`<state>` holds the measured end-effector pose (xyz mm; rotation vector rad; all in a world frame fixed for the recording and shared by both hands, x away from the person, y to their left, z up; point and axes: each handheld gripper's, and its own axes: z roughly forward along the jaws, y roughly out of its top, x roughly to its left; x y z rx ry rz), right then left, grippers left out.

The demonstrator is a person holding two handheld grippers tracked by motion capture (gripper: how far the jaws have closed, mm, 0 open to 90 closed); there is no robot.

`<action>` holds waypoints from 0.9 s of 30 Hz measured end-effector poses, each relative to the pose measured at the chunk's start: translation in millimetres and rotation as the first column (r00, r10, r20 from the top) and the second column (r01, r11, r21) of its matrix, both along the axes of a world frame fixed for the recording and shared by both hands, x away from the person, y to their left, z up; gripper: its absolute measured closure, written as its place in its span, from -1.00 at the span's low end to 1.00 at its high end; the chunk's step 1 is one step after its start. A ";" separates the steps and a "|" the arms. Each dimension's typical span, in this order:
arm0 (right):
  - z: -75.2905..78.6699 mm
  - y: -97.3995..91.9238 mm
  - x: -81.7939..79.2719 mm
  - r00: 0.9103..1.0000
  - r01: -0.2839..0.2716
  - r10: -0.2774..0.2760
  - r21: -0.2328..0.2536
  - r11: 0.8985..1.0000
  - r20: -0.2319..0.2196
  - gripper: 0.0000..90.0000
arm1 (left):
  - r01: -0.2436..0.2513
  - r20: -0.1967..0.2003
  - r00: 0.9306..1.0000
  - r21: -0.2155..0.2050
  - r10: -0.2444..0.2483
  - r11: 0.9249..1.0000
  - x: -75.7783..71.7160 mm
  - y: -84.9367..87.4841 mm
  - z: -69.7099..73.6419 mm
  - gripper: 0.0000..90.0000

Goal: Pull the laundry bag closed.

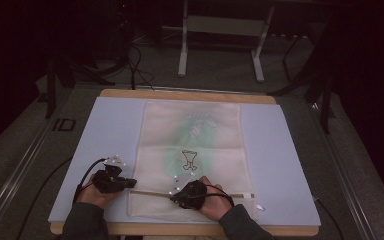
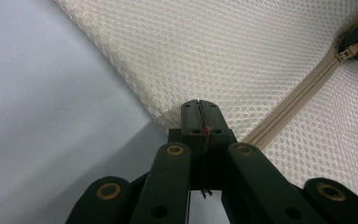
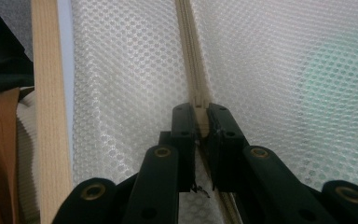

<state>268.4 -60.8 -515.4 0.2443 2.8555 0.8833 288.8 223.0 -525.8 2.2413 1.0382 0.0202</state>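
Mesh bag [image 1: 190,160] flat on table [image 1: 280,160]. Left gripper [image 2: 199,116] clamped on bag's corner edge. Right gripper [image 3: 200,122] pinching zipper pull [image 3: 199,100], pull mostly hidden between jaws. Print inside bag blurred.

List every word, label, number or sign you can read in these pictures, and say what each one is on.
"ID": reads roughly so, dark marking on the grey floor left of the table.
Green print on what lies inside the mesh bag: too blurred to read.
Dark outline drawing, like a goblet, lower down there: a sign, no letters.
Both gripper views: no text.
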 end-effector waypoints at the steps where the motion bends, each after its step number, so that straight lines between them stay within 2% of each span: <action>1: 0.0 0.0 0.0 1.000 0.000 0.000 0.000 1.000 0.000 0.83 | 0.000 0.000 1.000 0.000 0.000 1.000 0.0 0.0 0.0 1.00; 9: 0.8 -3.9 -0.8 1.000 0.004 -0.004 -0.010 1.000 0.001 0.83 | 0.000 0.000 1.000 0.002 0.000 1.000 0.0 0.0 0.1 1.00; 27: 2.3 -26.7 -0.4 0.999 0.032 -0.033 -0.018 0.999 -0.010 0.83 | 0.000 0.000 1.000 0.001 0.000 1.000 0.0 0.1 0.0 1.00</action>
